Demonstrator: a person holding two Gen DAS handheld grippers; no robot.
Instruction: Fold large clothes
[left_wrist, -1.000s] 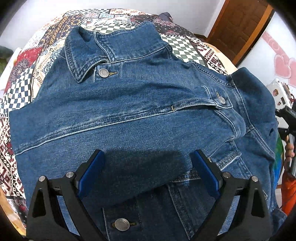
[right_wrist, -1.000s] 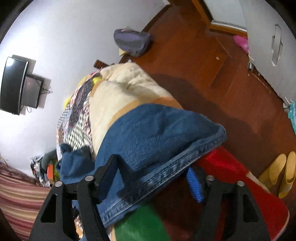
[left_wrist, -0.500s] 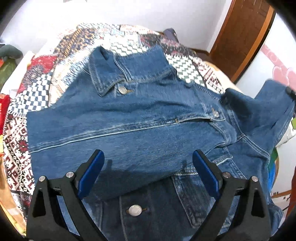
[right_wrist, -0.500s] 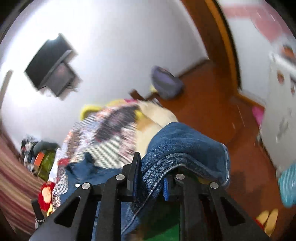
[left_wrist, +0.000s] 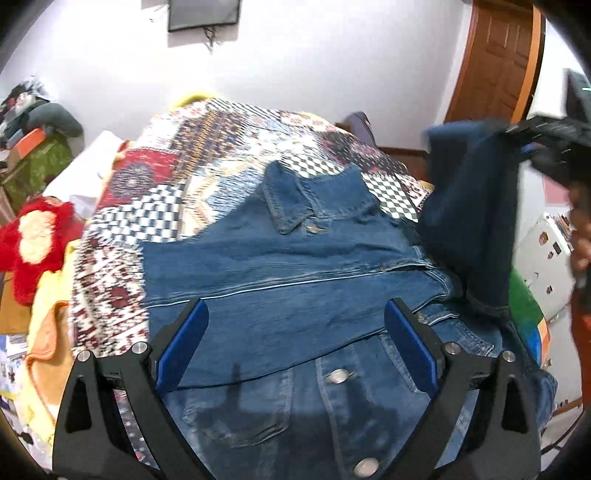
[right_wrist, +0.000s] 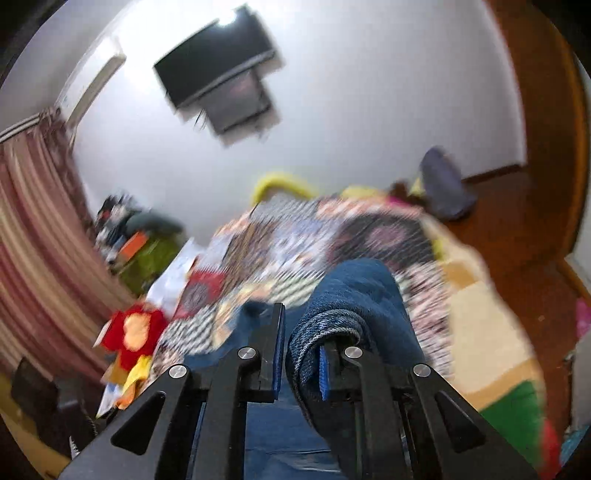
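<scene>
My right gripper (right_wrist: 301, 360) has its jaws clenched on the denim sleeve (right_wrist: 354, 295), cuff bunched btwn the blue pads; they closed on it w/in the last moment. In the left view that sleeve (left_wrist: 469, 221) hangs lifted at the right, above the denim jacket (left_wrist: 295, 273). Jacket lies front-up on the patchwork quilt (left_wrist: 221, 147) of the bed, collar toward the far wall. My left gripper (left_wrist: 295, 347) hovers over the jacket, jaws wide apart, nothing btwn them.

Black jaws (blue pads, silver screws)
</scene>
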